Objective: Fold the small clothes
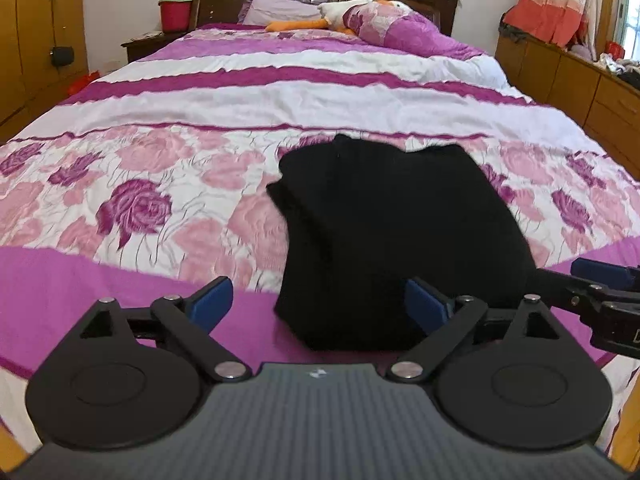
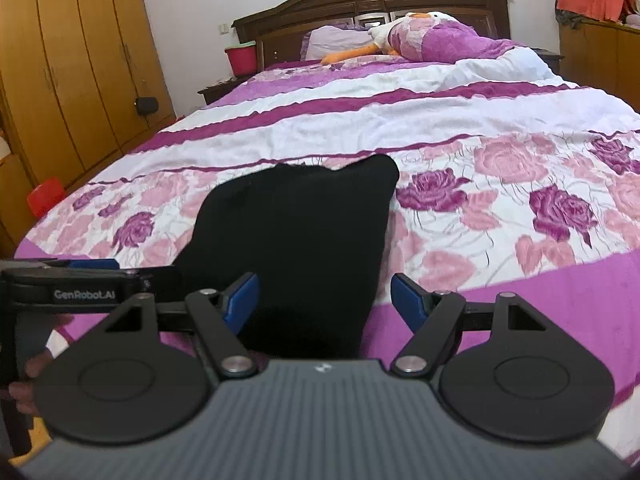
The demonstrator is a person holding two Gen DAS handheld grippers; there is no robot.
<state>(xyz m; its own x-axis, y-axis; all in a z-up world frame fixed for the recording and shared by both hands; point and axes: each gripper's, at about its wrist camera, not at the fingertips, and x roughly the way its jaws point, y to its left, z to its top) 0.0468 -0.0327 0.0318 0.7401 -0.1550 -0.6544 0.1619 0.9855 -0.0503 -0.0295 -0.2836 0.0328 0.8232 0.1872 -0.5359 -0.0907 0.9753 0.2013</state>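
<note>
Black knit garment lay folded on floral quilted bed; left gripper and right gripper fingers released, empty. Judged nearly complete.

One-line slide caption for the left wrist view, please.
Left gripper open above a folded black garment on the floral bedspread.

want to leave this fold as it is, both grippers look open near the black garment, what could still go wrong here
1. The black garment lies near the foot edge of the bed, on the purple band; a nudge could drag it toward the edge.
2. The left gripper has one blue pad right at the garment's near edge, and the right gripper is close over it too; either could snag the cloth and undo the fold.
3. Its far corners look uneven, so the stack may slump.
</note>
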